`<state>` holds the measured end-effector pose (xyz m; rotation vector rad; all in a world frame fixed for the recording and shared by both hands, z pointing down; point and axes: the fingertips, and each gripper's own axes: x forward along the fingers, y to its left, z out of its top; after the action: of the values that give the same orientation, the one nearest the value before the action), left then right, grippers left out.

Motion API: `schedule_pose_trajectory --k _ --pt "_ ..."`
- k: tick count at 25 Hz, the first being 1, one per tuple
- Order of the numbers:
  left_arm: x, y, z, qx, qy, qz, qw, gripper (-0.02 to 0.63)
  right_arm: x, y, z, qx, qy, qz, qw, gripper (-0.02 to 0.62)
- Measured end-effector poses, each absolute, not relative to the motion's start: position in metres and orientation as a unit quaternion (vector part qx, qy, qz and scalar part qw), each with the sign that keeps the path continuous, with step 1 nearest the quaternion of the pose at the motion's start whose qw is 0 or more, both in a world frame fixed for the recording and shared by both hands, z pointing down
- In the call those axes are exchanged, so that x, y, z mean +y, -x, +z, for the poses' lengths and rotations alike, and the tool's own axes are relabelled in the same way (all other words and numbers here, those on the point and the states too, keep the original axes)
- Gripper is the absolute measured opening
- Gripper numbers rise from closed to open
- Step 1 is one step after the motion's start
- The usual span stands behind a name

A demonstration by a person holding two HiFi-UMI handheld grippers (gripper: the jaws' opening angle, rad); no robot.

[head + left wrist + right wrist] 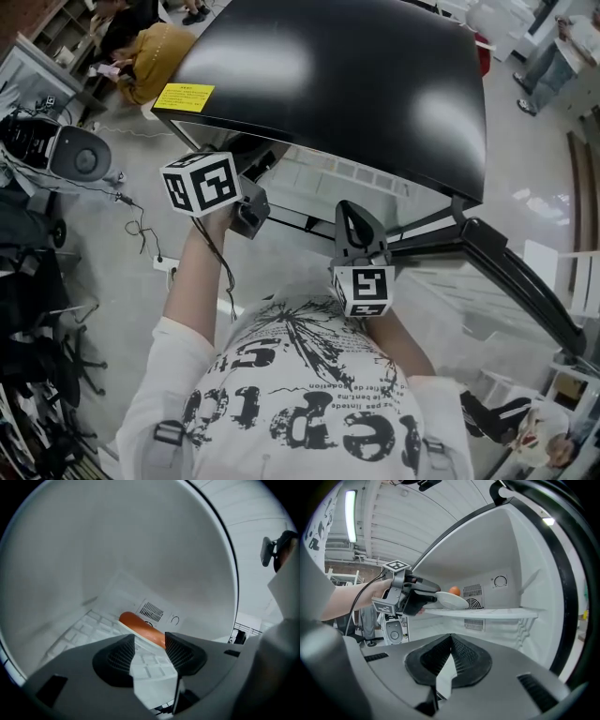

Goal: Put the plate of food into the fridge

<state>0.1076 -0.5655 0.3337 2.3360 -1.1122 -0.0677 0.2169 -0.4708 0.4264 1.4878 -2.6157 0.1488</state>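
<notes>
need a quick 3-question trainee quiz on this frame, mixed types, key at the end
1. True or false: the plate is outside the fridge.
2. What lies on the plate? A) a banana B) an orange sausage C) nothing
3. What is between the jaws of the right gripper?
Key: 1. False: it is inside, over the white shelf, its rim between the jaws of the left gripper. 2. B. 3. Nothing; the jaws are together.
</notes>
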Motion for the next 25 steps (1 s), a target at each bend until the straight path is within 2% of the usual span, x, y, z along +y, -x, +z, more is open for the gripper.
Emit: schedule_pose_trajectory --k 2,5,6,7,10,11,16,22,25 --pt "-0.566 -0.107 0.341 -0.418 -0.863 -0.036 0.283 0.207 -0.470 -0.214 0.426 -0.868 -0.490 0.047 0.065 0.002" --pt "-0.562 -0.117 0.341 -0.379 -0.870 -0.044 0.312 0.332 -0.471 -0.212 0.427 -0.870 -0.487 0.047 0.066 0.002" --pt "-0.559 -0.121 0.340 -0.362 -0.876 -0.034 0.317 0.344 -0.471 -0.211 0.427 -0.870 -0.486 0.047 0.067 0.002" --pt "-0.556 -0.124 0.343 -0.356 -0.884 0.002 0.304 0.344 -0.471 -0.210 0.428 -0.871 -0.485 0.048 0.068 0.002" --pt "-0.545 -0.124 0.369 -0.383 -0.884 0.193 0.184 0.344 -0.470 -0.206 0.428 -0.873 -0.480 0.047 0.068 0.002" --pt "-0.543 -0.124 0.373 -0.389 -0.880 0.222 0.160 0.344 -0.471 -0.205 0.428 -0.874 -0.480 0.048 0.067 0.002" --pt "-0.545 -0.115 0.352 -0.402 -0.885 0.127 0.200 0.342 -0.471 -0.200 0.424 -0.876 -0.477 0.044 0.063 0.002" --pt "-0.540 -0.101 0.338 -0.431 -0.880 0.090 0.180 0.340 -0.476 -0.202 0.416 -0.874 -0.481 0.039 0.053 0.002" --pt "-0.533 -0.094 0.341 -0.466 -0.868 0.086 0.150 0.257 -0.477 -0.200 0.409 -0.874 -0.483 0.031 0.050 0.002"
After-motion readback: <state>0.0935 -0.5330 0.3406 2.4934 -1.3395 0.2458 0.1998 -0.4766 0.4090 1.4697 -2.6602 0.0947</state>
